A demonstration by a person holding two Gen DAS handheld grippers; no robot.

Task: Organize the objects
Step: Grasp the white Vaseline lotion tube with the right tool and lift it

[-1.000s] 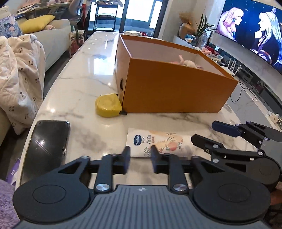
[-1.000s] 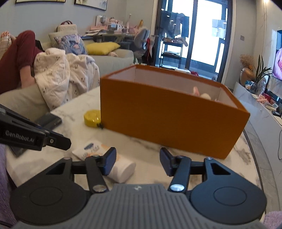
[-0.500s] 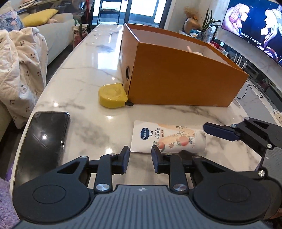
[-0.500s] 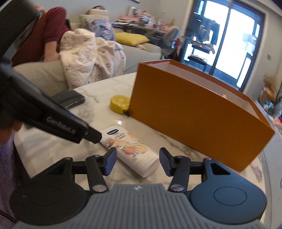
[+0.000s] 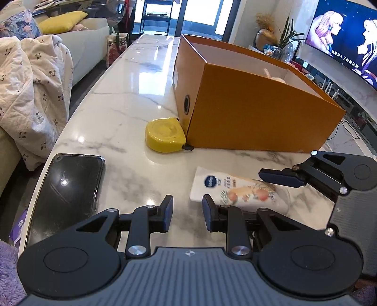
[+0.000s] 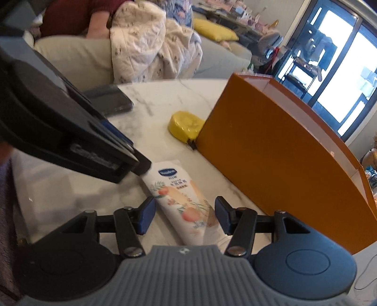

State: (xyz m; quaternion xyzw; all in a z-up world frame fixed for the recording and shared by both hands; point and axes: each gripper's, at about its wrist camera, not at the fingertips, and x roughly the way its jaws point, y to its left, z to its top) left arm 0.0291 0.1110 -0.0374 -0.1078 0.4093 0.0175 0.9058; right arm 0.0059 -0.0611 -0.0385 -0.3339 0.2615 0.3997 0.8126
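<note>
A white lotion tube [image 5: 233,189] with a peach print lies flat on the marble table [image 5: 132,113], in front of an open orange box [image 5: 254,110]. In the right wrist view the tube [image 6: 181,200] lies between the open fingers of my right gripper [image 6: 185,217], not clamped. My left gripper [image 5: 187,216] is open and empty, just left of the tube's flat end. A yellow tape measure [image 5: 165,134] rests against the box's near corner. A black phone [image 5: 66,188] lies at the table's left edge.
A pale soft toy [image 5: 275,76] lies inside the box. A sofa with a patterned blanket [image 5: 33,94] runs along the left of the table. A person in red [image 6: 77,16] sits on it. A TV [image 5: 344,35] stands at the right.
My right gripper has swung left and down until its open fingers straddle the tube. My left gripper has drifted left, away from the tube, and opened wider.
</note>
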